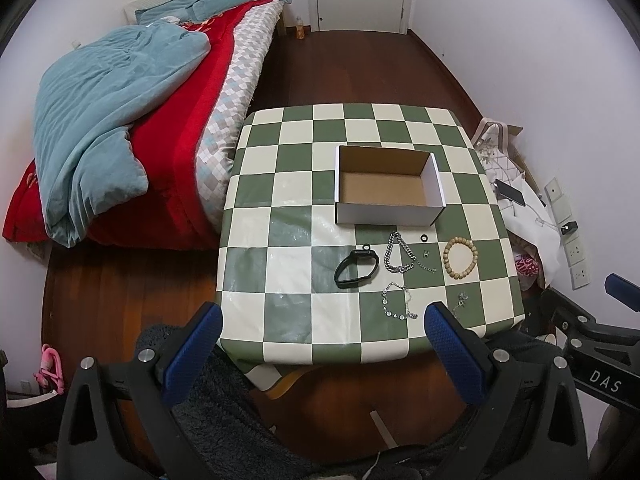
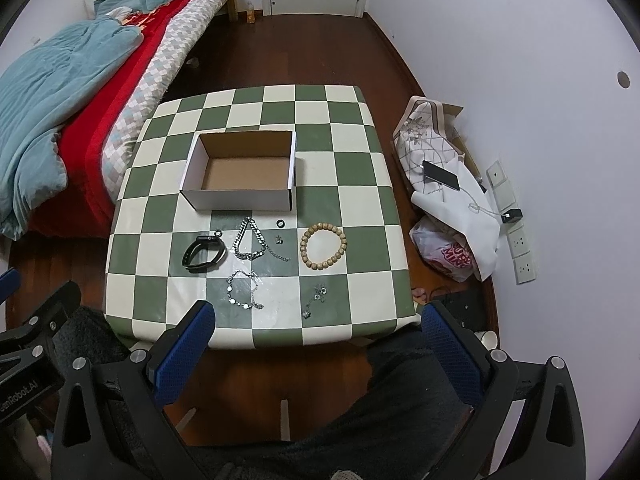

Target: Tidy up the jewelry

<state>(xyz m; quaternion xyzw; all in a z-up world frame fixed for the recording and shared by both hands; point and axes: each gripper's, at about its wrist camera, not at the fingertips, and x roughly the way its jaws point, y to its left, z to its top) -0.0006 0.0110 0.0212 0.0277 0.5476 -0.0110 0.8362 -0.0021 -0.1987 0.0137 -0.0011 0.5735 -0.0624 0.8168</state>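
- I see my left gripper (image 1: 322, 322) above the near edge of the checkered table (image 1: 280, 184), fingers spread wide, nothing between them.
- My right gripper (image 2: 318, 322) sits beside it, also spread wide and empty.
- The open cardboard box (image 2: 240, 200) stands mid-table with nothing inside.
- Just in front of the box lie a black wristband (image 2: 202, 255), a silver curb chain (image 2: 249, 240), a small black ring (image 2: 280, 223) and a wooden bead bracelet (image 2: 323, 245).
- Nearer me rest a silver disc bracelet (image 2: 244, 290) and a small silver charm piece (image 2: 316, 298), all apart from one another.
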